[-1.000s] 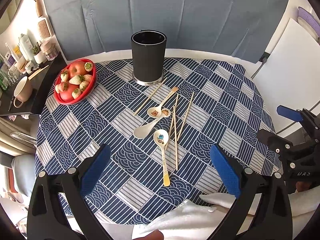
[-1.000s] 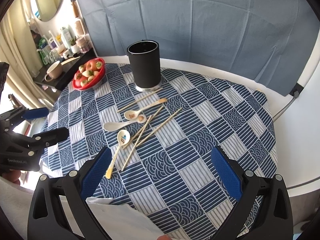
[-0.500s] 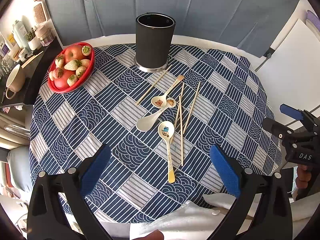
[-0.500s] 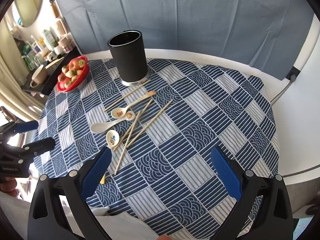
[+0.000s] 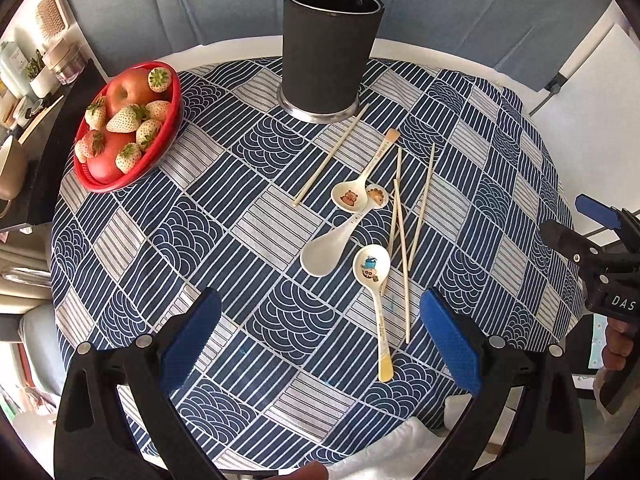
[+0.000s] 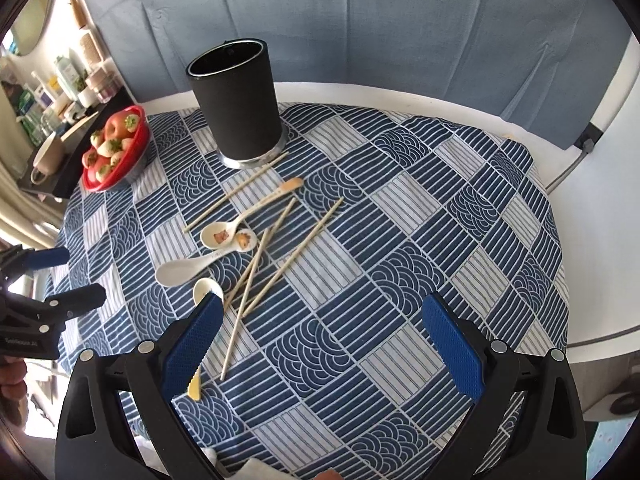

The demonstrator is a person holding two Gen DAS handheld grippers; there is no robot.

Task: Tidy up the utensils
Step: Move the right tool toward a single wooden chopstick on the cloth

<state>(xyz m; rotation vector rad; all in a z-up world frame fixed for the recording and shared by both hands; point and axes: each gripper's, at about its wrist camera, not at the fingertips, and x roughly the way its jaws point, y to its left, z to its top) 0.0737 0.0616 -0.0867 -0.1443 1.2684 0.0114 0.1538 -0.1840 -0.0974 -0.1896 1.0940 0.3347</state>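
A black cylindrical holder [image 5: 330,46] stands at the far side of the round table [image 5: 224,236]; it also shows in the right wrist view [image 6: 236,100]. In front of it lie three ceramic spoons: a plain white one [image 5: 330,246], a bear-print one [image 5: 362,184] and a yellow-handled one [image 5: 374,292]. Several wooden chopsticks [image 5: 404,236] lie among them, one [image 5: 330,160] apart near the holder. My left gripper [image 5: 316,340] is open and empty above the near table edge. My right gripper [image 6: 320,344] is open and empty; its left finger covers part of the yellow-handled spoon [image 6: 206,290].
A red bowl of apples and strawberries [image 5: 126,128] sits at the table's left. A dark side shelf with a mug and bottles [image 6: 52,120] stands beyond it. A grey curtain hangs behind. White cloth [image 5: 384,448] lies at the near edge.
Both grippers have moved forward and closer over the table; the holder and utensils look larger. Nothing on the table has moved. Both grippers stay open.
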